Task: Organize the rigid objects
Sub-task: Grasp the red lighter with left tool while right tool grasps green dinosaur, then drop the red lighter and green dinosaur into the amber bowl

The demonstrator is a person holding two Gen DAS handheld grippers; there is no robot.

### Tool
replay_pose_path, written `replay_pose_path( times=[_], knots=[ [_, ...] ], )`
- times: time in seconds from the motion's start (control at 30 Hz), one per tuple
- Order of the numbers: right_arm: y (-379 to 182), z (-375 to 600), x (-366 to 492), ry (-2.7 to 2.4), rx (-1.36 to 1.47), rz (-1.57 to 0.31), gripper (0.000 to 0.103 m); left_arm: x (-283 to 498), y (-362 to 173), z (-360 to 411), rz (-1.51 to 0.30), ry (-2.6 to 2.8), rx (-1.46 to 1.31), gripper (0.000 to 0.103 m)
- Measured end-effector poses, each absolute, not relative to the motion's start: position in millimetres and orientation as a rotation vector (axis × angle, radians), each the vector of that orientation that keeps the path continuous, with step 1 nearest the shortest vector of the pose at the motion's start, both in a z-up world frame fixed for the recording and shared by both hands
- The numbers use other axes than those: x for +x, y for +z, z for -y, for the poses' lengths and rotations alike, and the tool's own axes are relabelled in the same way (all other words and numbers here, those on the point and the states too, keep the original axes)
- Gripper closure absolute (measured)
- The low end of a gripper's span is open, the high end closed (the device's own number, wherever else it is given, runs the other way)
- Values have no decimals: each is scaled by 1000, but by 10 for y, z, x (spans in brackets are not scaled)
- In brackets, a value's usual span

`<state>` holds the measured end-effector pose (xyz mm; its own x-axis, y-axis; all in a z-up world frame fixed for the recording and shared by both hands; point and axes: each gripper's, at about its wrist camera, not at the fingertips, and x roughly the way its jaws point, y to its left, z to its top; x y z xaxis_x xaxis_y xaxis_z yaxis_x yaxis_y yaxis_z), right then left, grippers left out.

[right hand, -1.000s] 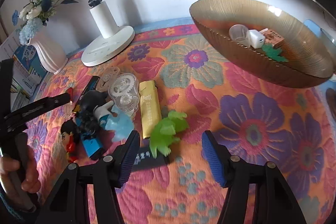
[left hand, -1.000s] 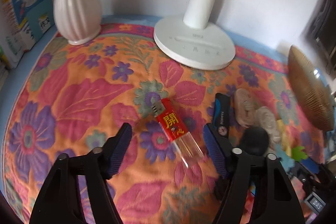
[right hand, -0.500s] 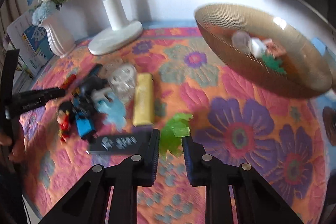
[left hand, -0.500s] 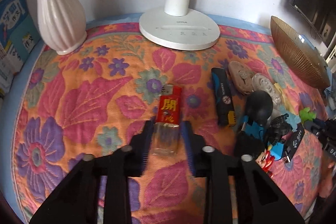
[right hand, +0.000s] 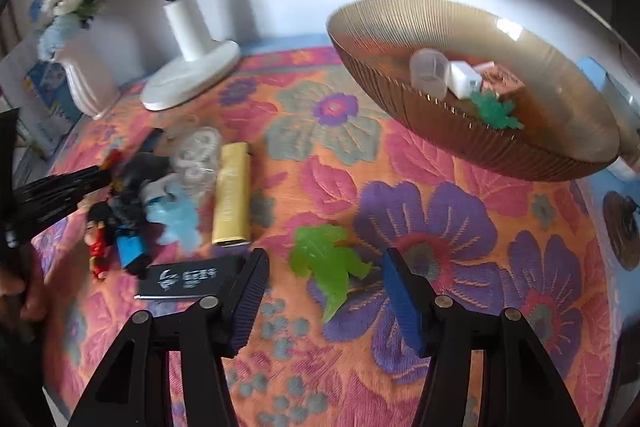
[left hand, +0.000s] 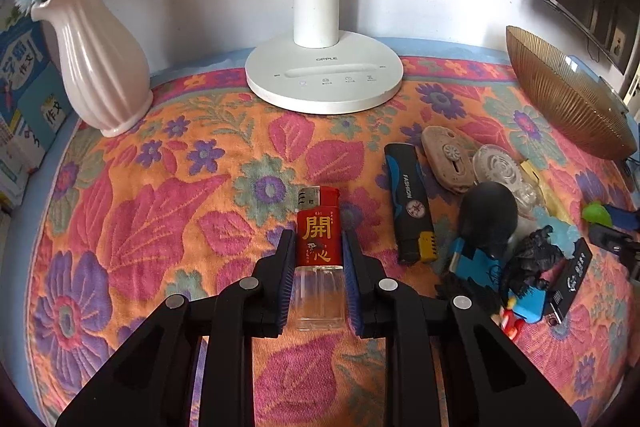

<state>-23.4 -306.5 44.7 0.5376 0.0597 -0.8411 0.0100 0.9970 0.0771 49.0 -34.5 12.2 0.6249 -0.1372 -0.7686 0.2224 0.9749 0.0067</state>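
**A:** Gripping the red lighter [left hand: 319,231] is the step you are in, I would say. Your left gripper [left hand: 319,259] is closing its blue pads on both sides of the lighter's body, low down where the red label is giving way to the clear tank. Whether it is lifting off the flowered cloth [left hand: 160,187] on the tabletop, I cannot tell.

**B:** And the right one?

**A:** Your right gripper [right hand: 324,283] is standing wide open and holding nothing. The green toy [right hand: 326,263] is lying on the cloth between its fingers, touching neither pad.

**B:** Where is everything supposed to be going?

**A:** Most likely into the ribbed amber bowl [right hand: 520,151] at the far right, which is already holding a clear cup [right hand: 429,75], a white block [right hand: 464,79] and a dark green piece [right hand: 494,111]. The rest is sitting in a cluster near the lamp base [left hand: 324,79]: the yellow lighter [right hand: 233,193], the black and blue knife [left hand: 410,209], the small figures and the black card [right hand: 188,277].

**B:** So what is the next move asking of you?

**A:** Judging from this, you are needing a firm squeeze on the red lighter before raising it, since the clear plastic is looking slippery, then a carry over the cluster to the bowl. With the right, you are needing to close squarely on the green toy's body.
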Motion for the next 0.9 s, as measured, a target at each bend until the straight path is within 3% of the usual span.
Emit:
replay_pose_path(
  times=[0.03,0.07,0.33,0.53,0.77,0.9],
  knots=[
    [430,3079,-233,25,81,-1002,61,477,132,335,-871,-214,94,83],
    [432,3086,-250,10,67,-997,65,457,145,327,-868,-223,84,83],
    [702,3082,-517,22,50,-937,65,127,437,330,-798,-260,42,83],
    [1276,3109,-820,-10,25,-800,65,-134,937,542,-698,-309,49,83],
    [2042,3623,-902,-160,38,-670,65,-56,1749,1423,-605,-442,66,83],
    [2322,4048,-860,-219,153,-616,65,112,1958,1928,-598,-503,31,83]
  ],
)
